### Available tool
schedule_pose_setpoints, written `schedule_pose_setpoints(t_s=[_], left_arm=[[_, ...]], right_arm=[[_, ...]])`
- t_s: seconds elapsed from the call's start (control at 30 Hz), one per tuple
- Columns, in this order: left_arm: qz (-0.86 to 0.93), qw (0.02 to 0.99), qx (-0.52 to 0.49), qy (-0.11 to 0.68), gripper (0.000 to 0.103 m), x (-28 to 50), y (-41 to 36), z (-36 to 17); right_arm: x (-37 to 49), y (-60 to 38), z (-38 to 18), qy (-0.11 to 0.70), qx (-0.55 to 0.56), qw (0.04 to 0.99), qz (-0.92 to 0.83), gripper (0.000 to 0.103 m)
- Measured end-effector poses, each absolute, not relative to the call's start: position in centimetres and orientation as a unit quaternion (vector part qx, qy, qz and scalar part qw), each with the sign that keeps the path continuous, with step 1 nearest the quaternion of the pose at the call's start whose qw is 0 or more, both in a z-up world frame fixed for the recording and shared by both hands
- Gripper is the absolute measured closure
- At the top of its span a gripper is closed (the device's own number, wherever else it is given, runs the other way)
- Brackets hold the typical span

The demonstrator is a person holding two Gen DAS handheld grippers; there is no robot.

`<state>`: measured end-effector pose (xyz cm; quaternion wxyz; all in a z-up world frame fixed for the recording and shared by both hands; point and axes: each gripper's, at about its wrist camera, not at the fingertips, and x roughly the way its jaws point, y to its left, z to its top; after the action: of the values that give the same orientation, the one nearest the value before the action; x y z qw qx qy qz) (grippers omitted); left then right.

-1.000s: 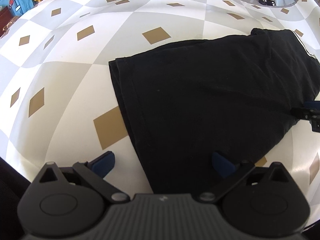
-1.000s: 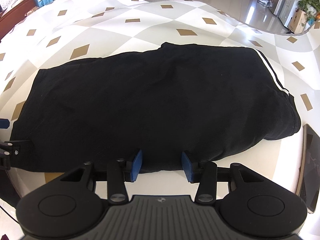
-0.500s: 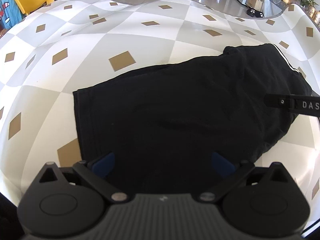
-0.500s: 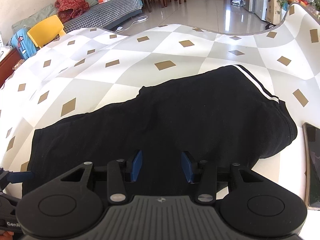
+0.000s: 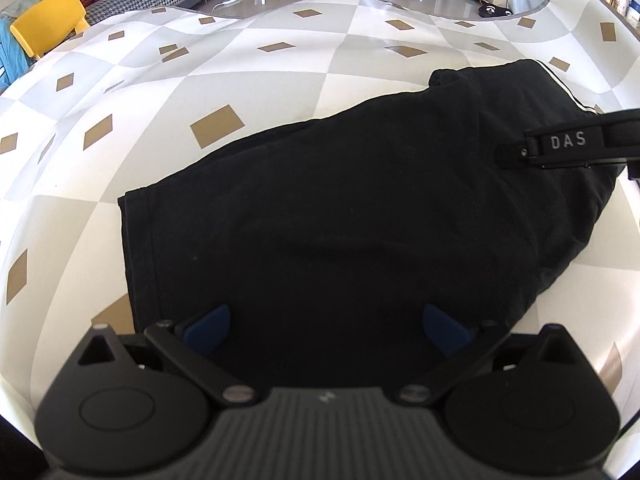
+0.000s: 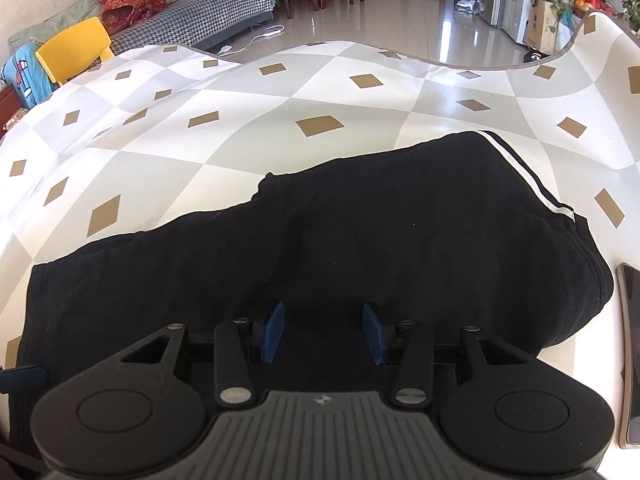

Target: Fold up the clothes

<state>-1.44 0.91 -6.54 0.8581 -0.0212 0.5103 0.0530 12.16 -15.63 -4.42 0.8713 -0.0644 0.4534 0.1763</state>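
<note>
In the left wrist view, the left hand-held gripper [image 5: 326,330] hangs above the near edge of the black garment [image 5: 360,216], its blue fingers [image 5: 208,328] spread wide and holding nothing; the cloth lies flat on the desk [image 5: 240,72] straight ahead of it, hem to its left, likely so an edge can be picked. The right wrist view shows the right hand-held gripper [image 6: 324,332] also parted and empty, over the garment's near edge, with the striped end ahead to its right, beside a phone [image 6: 632,344].

Black garment [image 5: 360,220] between spread fingers [image 5: 208,328]
</note>
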Motion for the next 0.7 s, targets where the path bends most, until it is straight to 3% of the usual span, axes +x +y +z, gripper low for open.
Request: schedule_pose_setpoints(t_s=[0.7], left_arm=[[0.016, 0.867, 0.001, 0.497, 0.000, -4.5, 0.8, -6.7]], right_arm=[[13.8, -13.1, -5.1, 0.435, -0.097, 0.885, 0.136, 0.050]])
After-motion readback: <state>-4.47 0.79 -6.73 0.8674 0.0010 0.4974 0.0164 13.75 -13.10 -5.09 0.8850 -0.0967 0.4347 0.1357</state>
